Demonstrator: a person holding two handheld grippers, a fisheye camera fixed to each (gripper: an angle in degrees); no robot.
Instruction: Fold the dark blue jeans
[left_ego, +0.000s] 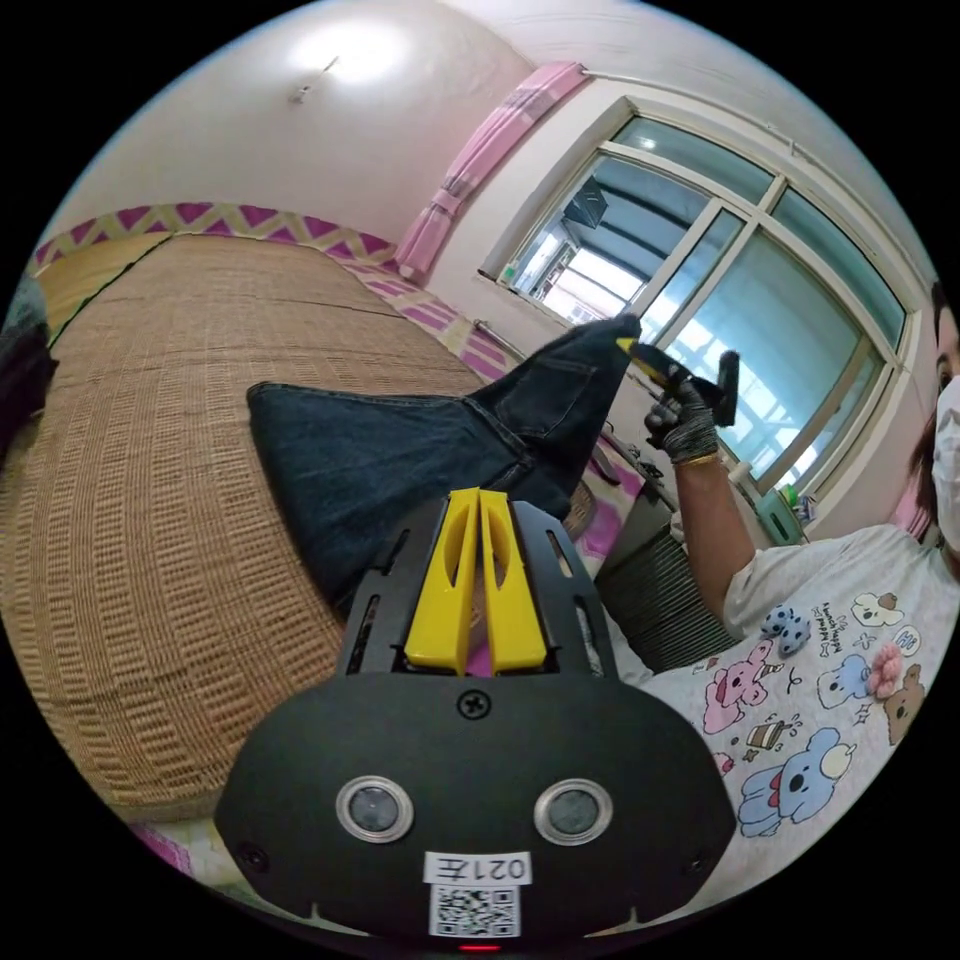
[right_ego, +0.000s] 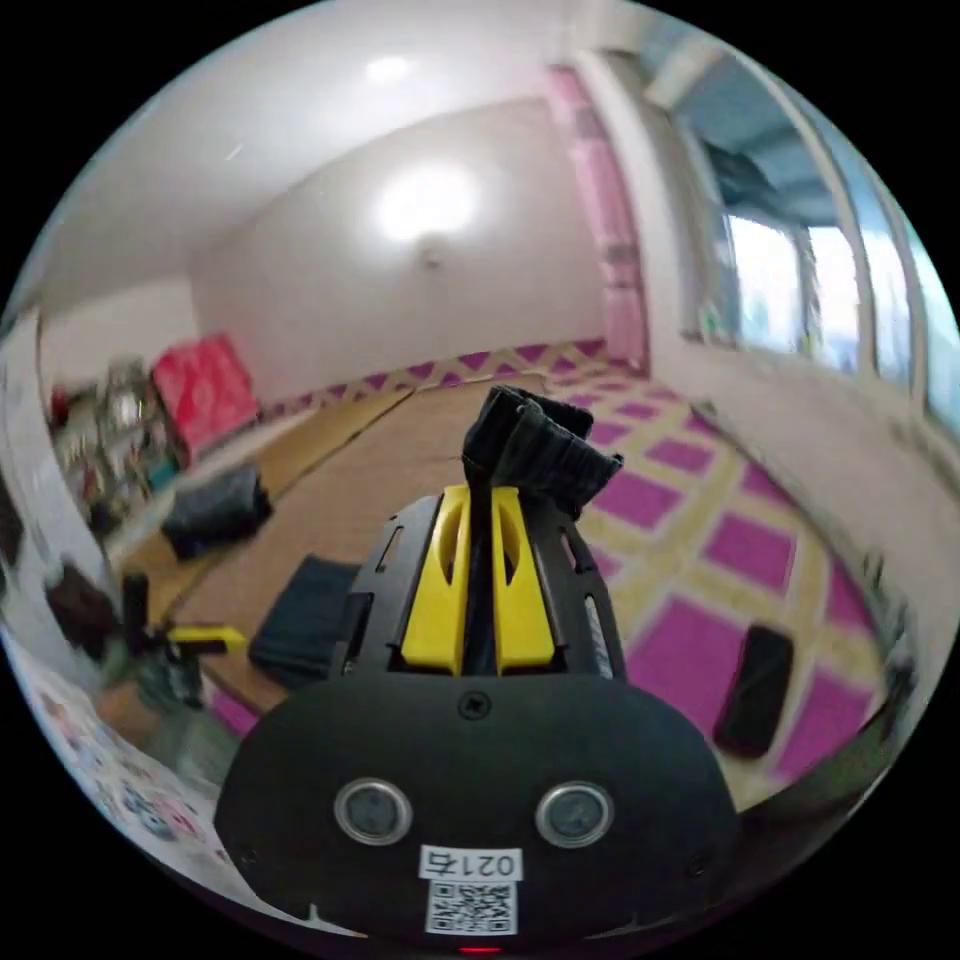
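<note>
The dark blue jeans (left_ego: 400, 470) lie on a woven mat (left_ego: 170, 430), with one end pulled up off it toward the window. My right gripper (left_ego: 640, 352), held in a gloved hand, pinches that raised end. In the right gripper view its yellow jaws (right_ego: 480, 490) are shut on a bunch of dark denim (right_ego: 535, 440) that sticks out above the tips. The rest of the jeans (right_ego: 300, 610) lies flat below. My left gripper (left_ego: 478, 495) hovers at the near edge of the jeans, jaws together with no cloth between them. It also appears as the left gripper (right_ego: 215, 635) beside the flat part.
The mat covers a wide low bed with a pink checked sheet (right_ego: 700, 520) along the window side. A dark flat object (right_ego: 755, 690) lies on that sheet. Dark folded clothes (right_ego: 215, 510) sit farther along the mat. A person in a white printed shirt (left_ego: 830, 680) stands close by.
</note>
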